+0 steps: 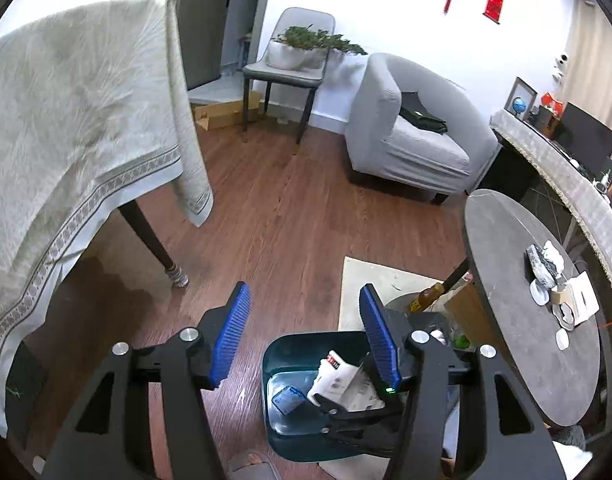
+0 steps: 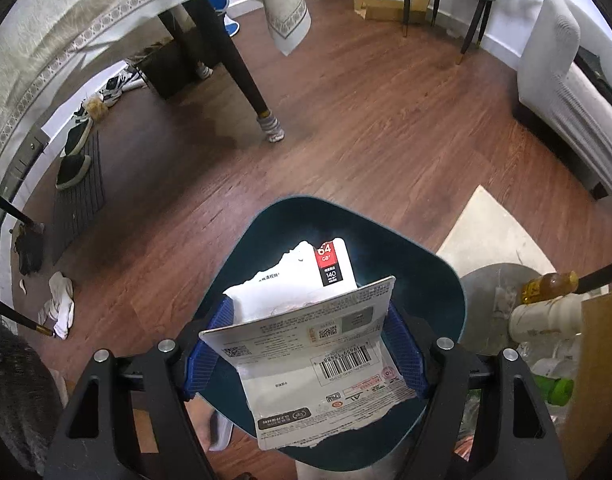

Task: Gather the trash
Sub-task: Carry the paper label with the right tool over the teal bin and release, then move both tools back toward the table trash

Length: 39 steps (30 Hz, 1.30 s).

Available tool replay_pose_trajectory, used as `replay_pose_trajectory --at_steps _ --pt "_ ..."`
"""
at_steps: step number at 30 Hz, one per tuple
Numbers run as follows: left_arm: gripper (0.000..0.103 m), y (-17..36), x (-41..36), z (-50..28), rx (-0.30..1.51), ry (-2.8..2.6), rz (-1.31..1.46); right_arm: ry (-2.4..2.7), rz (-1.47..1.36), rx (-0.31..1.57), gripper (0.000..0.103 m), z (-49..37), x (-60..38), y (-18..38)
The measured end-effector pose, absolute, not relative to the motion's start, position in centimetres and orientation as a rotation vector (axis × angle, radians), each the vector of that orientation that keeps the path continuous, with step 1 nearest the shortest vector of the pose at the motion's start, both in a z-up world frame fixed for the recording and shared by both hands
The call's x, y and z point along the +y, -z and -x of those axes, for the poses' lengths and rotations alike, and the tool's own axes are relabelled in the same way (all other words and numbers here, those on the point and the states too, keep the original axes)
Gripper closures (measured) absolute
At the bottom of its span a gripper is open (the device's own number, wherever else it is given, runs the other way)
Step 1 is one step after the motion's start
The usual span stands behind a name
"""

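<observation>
The right gripper [image 2: 306, 344] pinches a torn white card package [image 2: 322, 344] between its blue pads [image 2: 404, 350], holding it right over the mouth of the teal bin [image 2: 446, 280] on the floor. The card is bent, its barcode side facing up toward the camera, and a second white piece with a red and black "64" label sticks up behind it, over the bin's far half. Seen from the left wrist, the same card [image 1: 338, 378] sits low inside the bin's [image 1: 272, 360] opening with the right gripper [image 1: 346, 412] reaching in from the near side, and something small and blue [image 1: 289, 399] lies on the bin bottom.

The left gripper [image 1: 304, 336] is spread wide and holds nothing, hanging over the wood floor [image 1: 274, 208] just left of the bin.

Beside the bin on the right are a cream bottle [image 2: 546, 318] and a green bottle [image 2: 552, 388], touching a cardboard box edge. A pale mat [image 1: 370, 284] lies just past the bin. To the right stands a round dark table [image 1: 518, 320] carrying a few white scraps [image 1: 546, 264] and small dishes.

On the left a cloth-covered table [image 1: 74, 128] overhangs a dark leg with a sock on its foot. Farther off are a grey armchair [image 1: 410, 128] and a chair [image 1: 290, 64] bearing a potted plant against the white wall.
</observation>
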<state>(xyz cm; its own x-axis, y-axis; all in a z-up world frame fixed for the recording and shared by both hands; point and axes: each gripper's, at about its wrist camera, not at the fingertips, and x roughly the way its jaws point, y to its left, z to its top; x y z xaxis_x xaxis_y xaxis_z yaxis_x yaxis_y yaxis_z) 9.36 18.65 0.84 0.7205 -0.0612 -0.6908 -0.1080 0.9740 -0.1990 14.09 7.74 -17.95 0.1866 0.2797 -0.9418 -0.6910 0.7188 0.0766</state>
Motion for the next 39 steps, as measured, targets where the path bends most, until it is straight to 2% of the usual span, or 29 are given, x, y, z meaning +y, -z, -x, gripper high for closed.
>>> replay_pose_trajectory --at_steps 4,9,23,30,39 --pt "0.041 -1.4 17.8 -9.4 0.755 -0.011 0.214 -0.725 0.452 1.219 0.009 -13.4 7.8 19.0" --pt "0.038 -2.2 17.0 -9.5 0.734 0.000 0.198 -0.767 0.475 1.180 0.009 -12.4 8.1 17.8" --pt "0.023 -6.5 13.1 -9.3 0.599 0.051 0.124 -0.849 0.338 0.965 0.010 -10.8 2.6 6.4" --pt "0.019 -7.3 10.7 -9.8 0.562 0.094 0.086 -0.883 0.295 0.857 0.010 -9.1 -0.2 1.5" --pt "0.015 -7.4 7.3 -11.1 0.555 0.156 0.086 -0.765 0.264 0.760 0.010 -8.7 -6.0 -1.8"
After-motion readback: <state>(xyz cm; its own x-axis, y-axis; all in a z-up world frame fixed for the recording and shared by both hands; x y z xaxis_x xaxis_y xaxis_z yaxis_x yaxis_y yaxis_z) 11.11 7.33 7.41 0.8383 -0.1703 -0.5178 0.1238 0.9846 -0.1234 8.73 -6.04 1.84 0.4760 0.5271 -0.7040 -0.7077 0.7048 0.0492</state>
